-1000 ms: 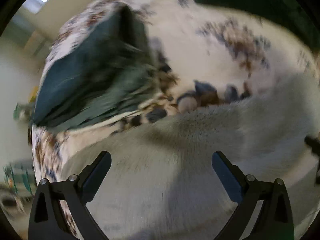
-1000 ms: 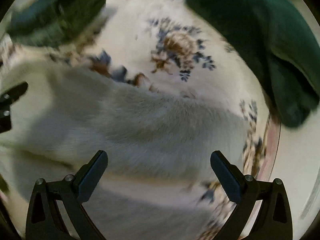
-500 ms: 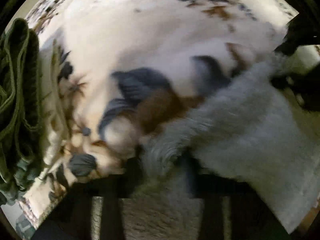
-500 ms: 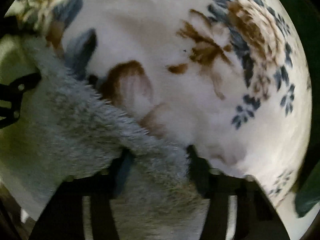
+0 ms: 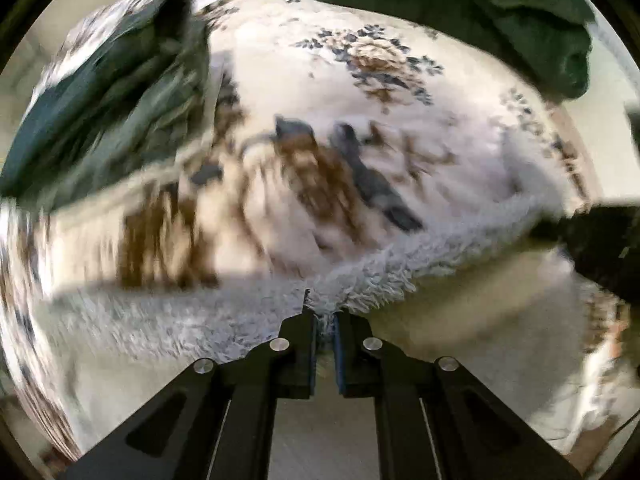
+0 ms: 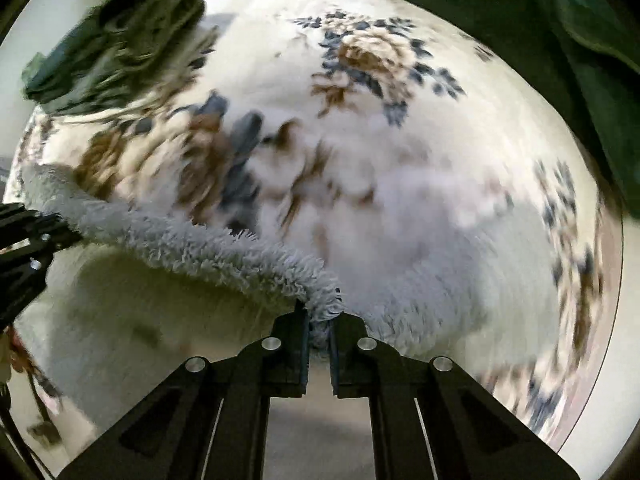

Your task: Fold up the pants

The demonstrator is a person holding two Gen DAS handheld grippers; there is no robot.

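Fluffy pale grey pants (image 5: 384, 268) lie on a white floral bedspread (image 5: 376, 60). My left gripper (image 5: 325, 320) is shut on the fuzzy edge of the pants and holds it lifted. My right gripper (image 6: 319, 320) is shut on the same fuzzy edge (image 6: 208, 248) further along. The edge stretches between the two grippers. The right gripper shows at the right edge of the left wrist view (image 5: 604, 240); the left gripper shows at the left edge of the right wrist view (image 6: 24, 240).
A dark green garment (image 5: 100, 108) lies crumpled at the far left of the bedspread. Another dark green garment (image 5: 520, 12) lies at the far right; it also shows in the right wrist view (image 6: 560, 40). The bed's edge (image 6: 612, 360) runs down the right.
Both grippers went from open above the pants to shut on the fuzzy edge. They have lifted it, and the view has pulled back from the bedspread.
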